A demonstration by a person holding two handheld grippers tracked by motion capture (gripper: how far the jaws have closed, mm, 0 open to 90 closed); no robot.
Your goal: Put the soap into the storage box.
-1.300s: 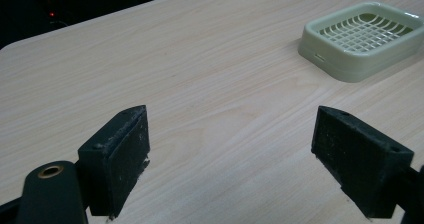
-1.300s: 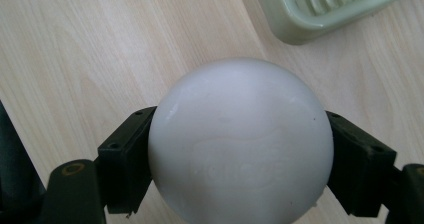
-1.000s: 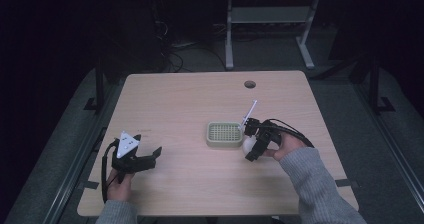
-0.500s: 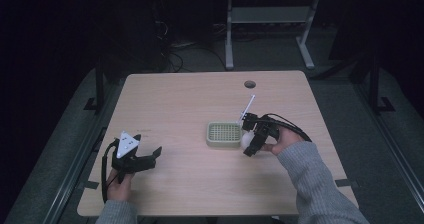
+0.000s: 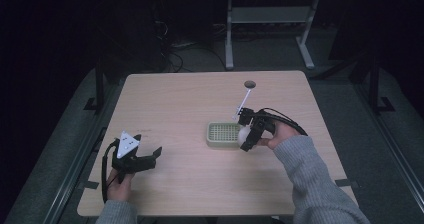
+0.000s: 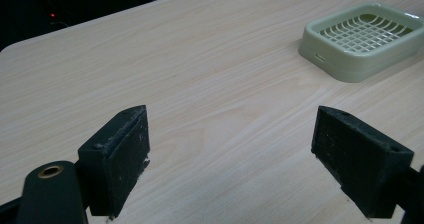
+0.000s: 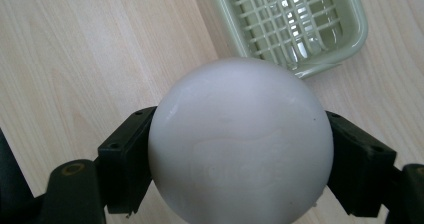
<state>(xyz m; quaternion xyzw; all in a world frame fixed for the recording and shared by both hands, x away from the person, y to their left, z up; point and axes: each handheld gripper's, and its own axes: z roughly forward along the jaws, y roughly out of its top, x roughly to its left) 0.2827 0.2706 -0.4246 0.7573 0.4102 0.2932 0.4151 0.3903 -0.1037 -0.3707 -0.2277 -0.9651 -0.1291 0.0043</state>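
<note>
A pale green slotted soap dish (image 5: 223, 134) sits on the wooden table right of centre; it also appears in the left gripper view (image 6: 361, 39) and the right gripper view (image 7: 295, 23). My right gripper (image 5: 246, 136) is shut on a white rounded soap bar (image 7: 240, 144), held just above the table at the dish's right edge (image 5: 243, 134). My left gripper (image 5: 146, 160) rests near the table's front left with its jaws wide apart and nothing between them (image 6: 230, 149).
The table (image 5: 180, 99) has a round cable hole (image 5: 249, 84) at its back right. A white rod (image 5: 242, 104) sticks up from the right gripper. Dark floor and a desk frame (image 5: 265, 29) lie beyond the far edge.
My right gripper has shifted a little left and forward with the soap bar, closer to the dish's right edge. The left gripper has stayed where it was.
</note>
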